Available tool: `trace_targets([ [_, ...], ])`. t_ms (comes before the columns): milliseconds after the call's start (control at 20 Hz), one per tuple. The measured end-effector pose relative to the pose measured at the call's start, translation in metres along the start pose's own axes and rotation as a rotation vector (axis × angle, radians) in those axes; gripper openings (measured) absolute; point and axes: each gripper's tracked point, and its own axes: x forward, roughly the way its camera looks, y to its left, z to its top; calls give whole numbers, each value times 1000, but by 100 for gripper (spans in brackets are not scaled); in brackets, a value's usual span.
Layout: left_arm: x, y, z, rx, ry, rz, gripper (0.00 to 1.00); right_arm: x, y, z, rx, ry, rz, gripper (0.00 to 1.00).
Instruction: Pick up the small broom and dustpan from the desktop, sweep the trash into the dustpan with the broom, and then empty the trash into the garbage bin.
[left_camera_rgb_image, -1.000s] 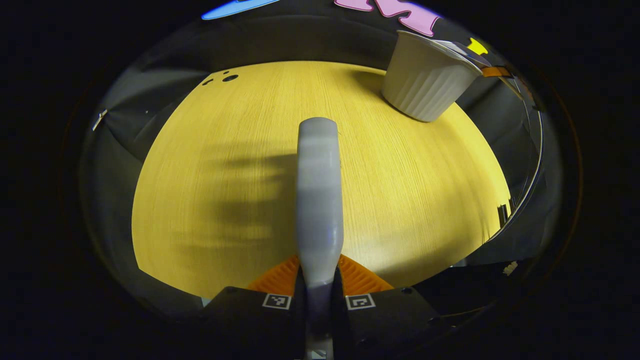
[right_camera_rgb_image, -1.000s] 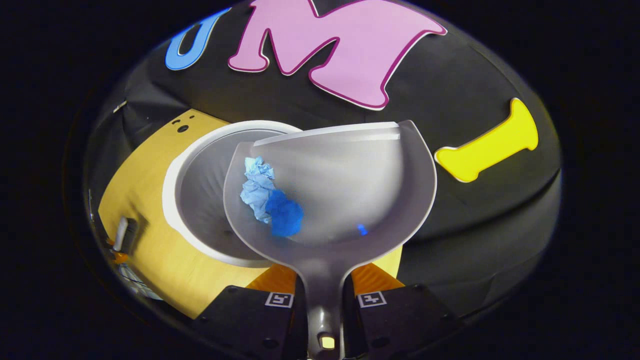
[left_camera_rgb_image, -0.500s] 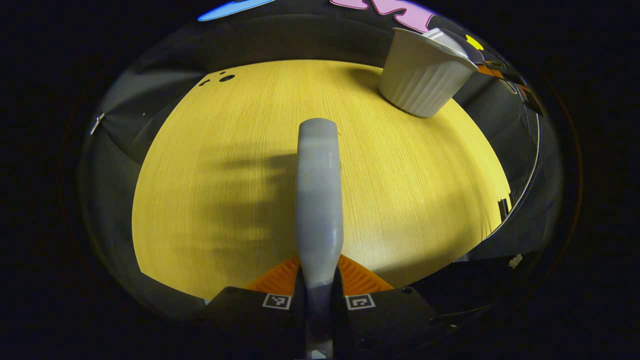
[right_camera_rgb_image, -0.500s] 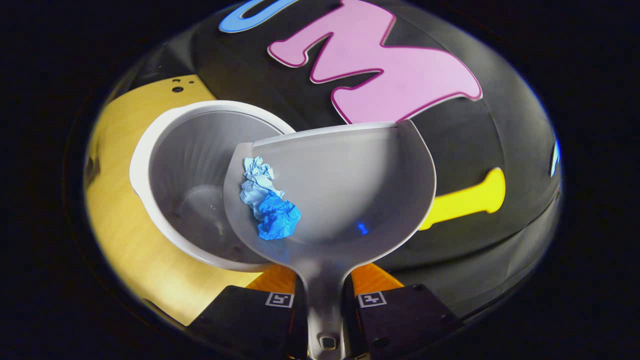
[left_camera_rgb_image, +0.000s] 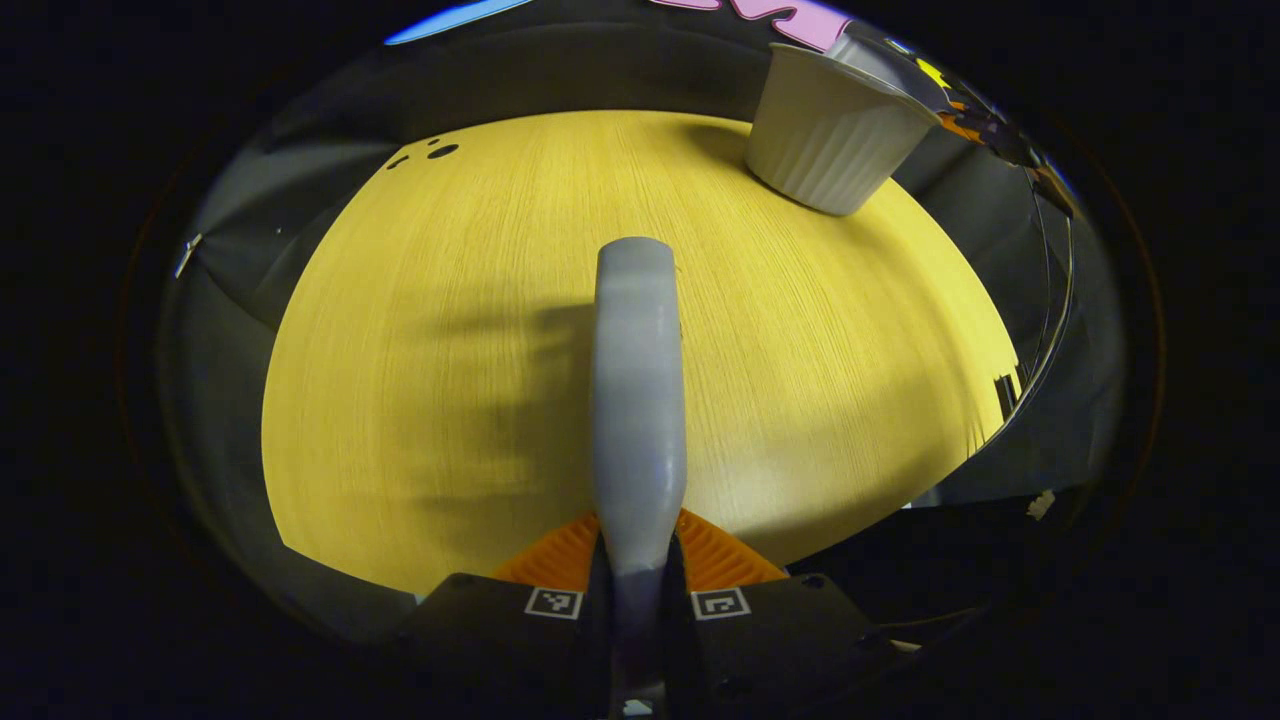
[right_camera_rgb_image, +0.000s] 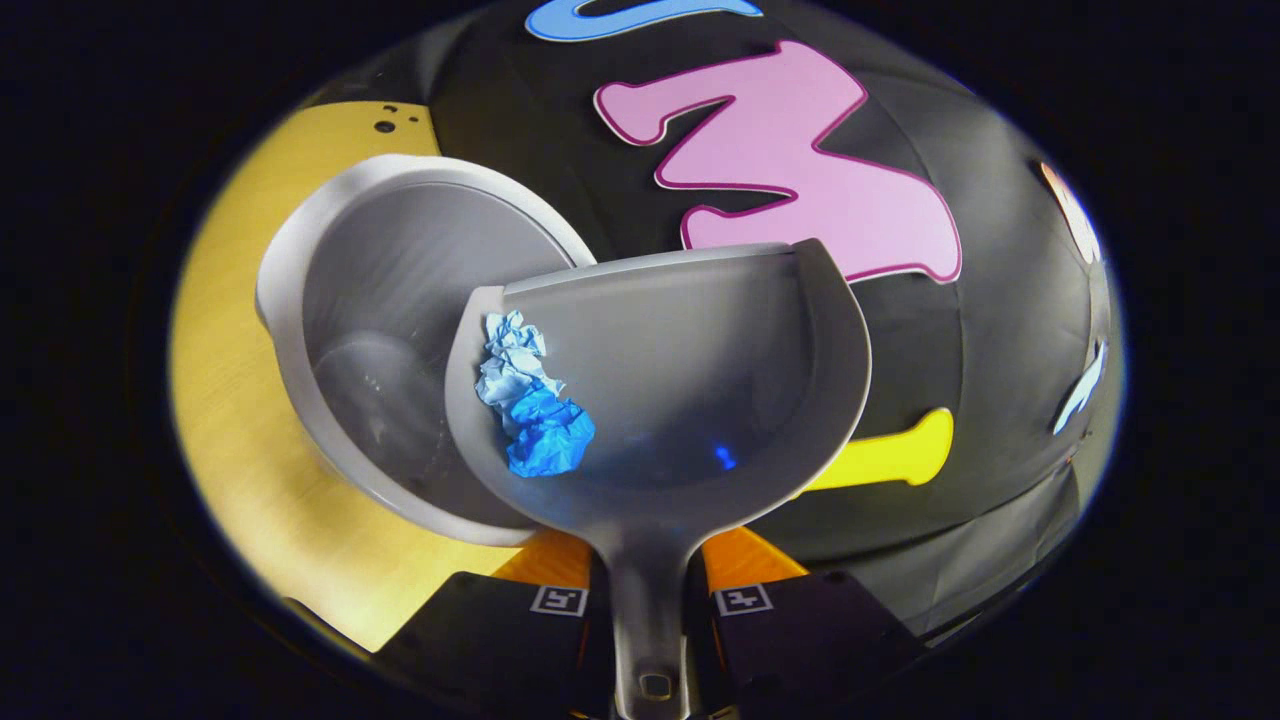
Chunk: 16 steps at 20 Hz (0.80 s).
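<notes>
Left gripper (left_camera_rgb_image: 637, 575): at the bottom of the left gripper view, its two fingers pressed against either side of the broom's grey handle.
Broom (left_camera_rgb_image: 638, 400): long axis runs straight away from the left gripper, the rounded far end pointing out over the middle of the desktop; it is held above the wood and casts a blurred shadow to its left. The bristles cannot be made out.
Desktop (left_camera_rgb_image: 450, 330): yellow wood grain, with small dark holes near its far left corner.
Right gripper (right_camera_rgb_image: 645, 600): at the bottom of the right gripper view, its fingers pinching the narrow stem of the dustpan's handle.
Dustpan (right_camera_rgb_image: 700, 400): grey scoop, handle toward the right gripper, wide open lip pointing away toward the booth wall; its left edge overlaps the bin's rim.
Trash (right_camera_rgb_image: 530, 400): a crumpled wad, pale blue above and deeper blue below, lying inside the dustpan against its left wall.
Garbage bin (right_camera_rgb_image: 340, 260): white, ribbed, round, standing on the desktop's far right corner; its mouth is open beneath the dustpan's left side.
</notes>
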Motion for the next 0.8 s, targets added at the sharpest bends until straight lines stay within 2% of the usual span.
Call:
trace_targets([
  [250,2,-3,-6,31,14,10,25,-8,-9,5,-209,-88,-99,31],
  [350,2,-3,-8,33,18,7,29,-13,-7,12,-255,-117,-116,31],
  [400,2,-3,-8,34,16,4,26,-14,-6,15,-265,-124,-121,31],
  [600,3,-4,-5,41,5,12,26,-15,-9,15,-273,-122,-125,31],
  [750,2,-2,-4,37,-11,13,25,-14,-5,11,-216,-92,-85,31],
  [800,2,-2,-3,33,-20,16,29,-14,-5,9,-184,-80,-71,31],
])
